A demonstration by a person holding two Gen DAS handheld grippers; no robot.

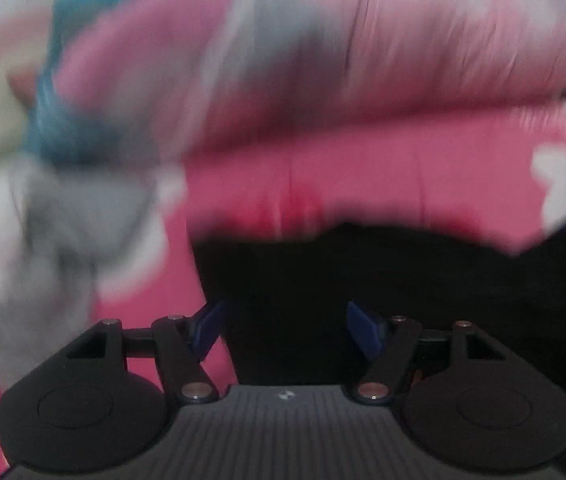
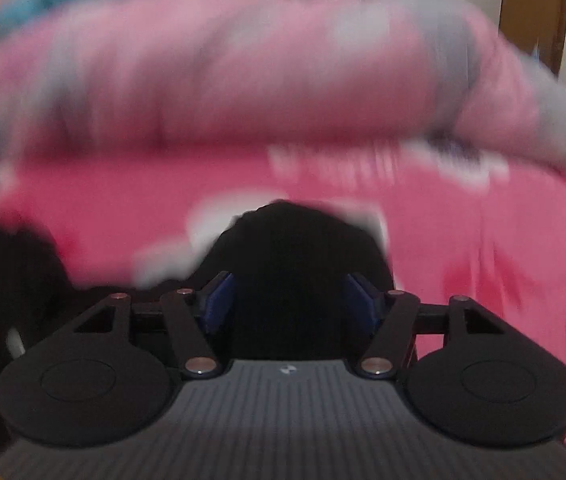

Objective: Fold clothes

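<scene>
A black garment [image 1: 403, 280] lies on a pink bed sheet [image 1: 363, 184] and fills the lower middle of the left wrist view. My left gripper [image 1: 285, 328] is open, its blue pads [image 1: 207, 328] wide apart, with the black cloth between and under them. In the right wrist view a hump of the black garment [image 2: 295, 240] rises between the spread fingers of my right gripper [image 2: 289, 304], which is also open. Both views are motion-blurred, so I cannot tell whether the pads touch the cloth.
A rolled pink and grey quilt [image 1: 403, 48] [image 2: 243, 72] lies across the far side of the bed. Teal cloth [image 1: 63, 80] and grey-white cloth [image 1: 43, 220] pile up at the left. A brown wooden frame [image 2: 531, 12] stands at the back right.
</scene>
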